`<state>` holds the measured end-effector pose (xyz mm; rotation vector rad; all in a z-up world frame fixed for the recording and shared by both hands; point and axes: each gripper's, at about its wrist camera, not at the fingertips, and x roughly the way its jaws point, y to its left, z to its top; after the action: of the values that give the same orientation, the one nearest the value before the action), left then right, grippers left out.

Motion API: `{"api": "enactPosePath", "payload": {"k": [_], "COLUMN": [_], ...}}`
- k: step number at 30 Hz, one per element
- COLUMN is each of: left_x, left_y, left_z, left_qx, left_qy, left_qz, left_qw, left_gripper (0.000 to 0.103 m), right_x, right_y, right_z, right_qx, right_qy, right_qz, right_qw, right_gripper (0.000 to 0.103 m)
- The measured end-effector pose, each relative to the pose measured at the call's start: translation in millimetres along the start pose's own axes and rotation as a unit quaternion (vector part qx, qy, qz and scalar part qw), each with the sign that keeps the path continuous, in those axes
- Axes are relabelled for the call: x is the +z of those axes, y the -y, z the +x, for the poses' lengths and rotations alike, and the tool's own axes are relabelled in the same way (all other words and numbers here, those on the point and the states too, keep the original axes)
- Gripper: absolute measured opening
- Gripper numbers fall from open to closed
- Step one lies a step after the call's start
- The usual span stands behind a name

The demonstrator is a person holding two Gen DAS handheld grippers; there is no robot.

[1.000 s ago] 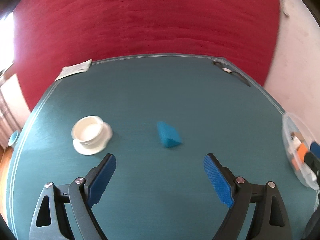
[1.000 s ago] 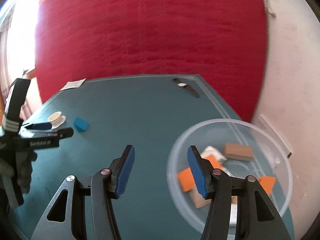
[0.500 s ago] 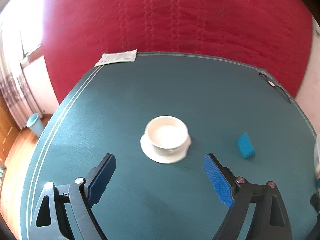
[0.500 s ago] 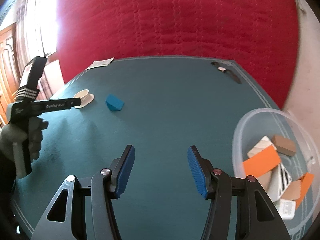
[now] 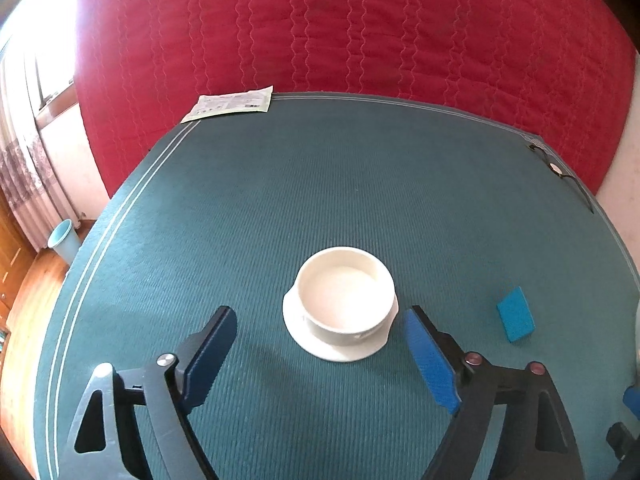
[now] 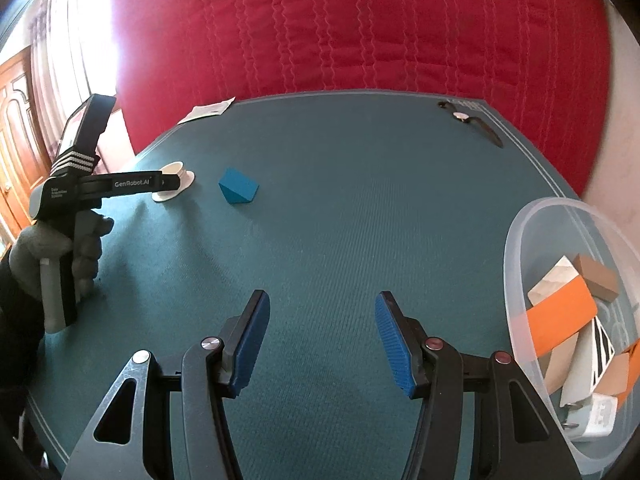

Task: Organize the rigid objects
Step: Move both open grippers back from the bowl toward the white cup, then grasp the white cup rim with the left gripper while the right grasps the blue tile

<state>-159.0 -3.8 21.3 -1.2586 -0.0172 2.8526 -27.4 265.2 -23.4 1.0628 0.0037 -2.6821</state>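
Note:
A white round dish on a flat base [image 5: 344,304] stands on the teal table [image 5: 280,200]. My left gripper [image 5: 319,312] reaches around it. The jaws are closing, with the dish between the fingertips and neither pad touching it. In the right wrist view this gripper [image 6: 172,182] is held by a gloved hand [image 6: 60,248] at the dish [image 6: 176,170]. A blue wedge block [image 5: 516,314] [image 6: 239,191] lies to the right of the dish. My right gripper [image 6: 322,296] hovers open over bare cloth with nothing between its fingers.
A clear plastic bowl [image 6: 520,264] with several orange, brown and white blocks sits at the right edge. A wristwatch [image 6: 472,122] [image 5: 560,170] lies at the far right corner and a paper packet [image 5: 230,104] at the far left edge. A red quilt [image 5: 360,40] rises behind the table.
The left view swung from the blue block to the white dish, which now sits between the fingertips, and the jaws narrowed slightly. The right view swung left, leaving the bowl at its right edge.

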Motion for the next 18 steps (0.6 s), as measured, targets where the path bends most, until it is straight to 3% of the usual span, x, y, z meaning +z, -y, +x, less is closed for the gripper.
{"api": "enactPosePath", "payload": {"k": [11, 18], "left_x": [3, 2], "left_y": [1, 4], "left_z": [5, 1], "left_qx": [-0.012, -0.024], "left_qy": [-0.010, -0.003], "left_qz": [0.000, 0.009], "left_qw": [0.9999, 0.9997], "left_gripper": [0.061, 0.053], "right_x": [1, 5], "right_y": [-5, -13], "right_z": [2, 10], "right_qx": [0.008, 0.022], "right_qy": [-0.006, -0.016], "right_qz": [-0.004, -0.003], "right_qw": [1.000, 1.000], "right_gripper": [0.056, 0.056]}}
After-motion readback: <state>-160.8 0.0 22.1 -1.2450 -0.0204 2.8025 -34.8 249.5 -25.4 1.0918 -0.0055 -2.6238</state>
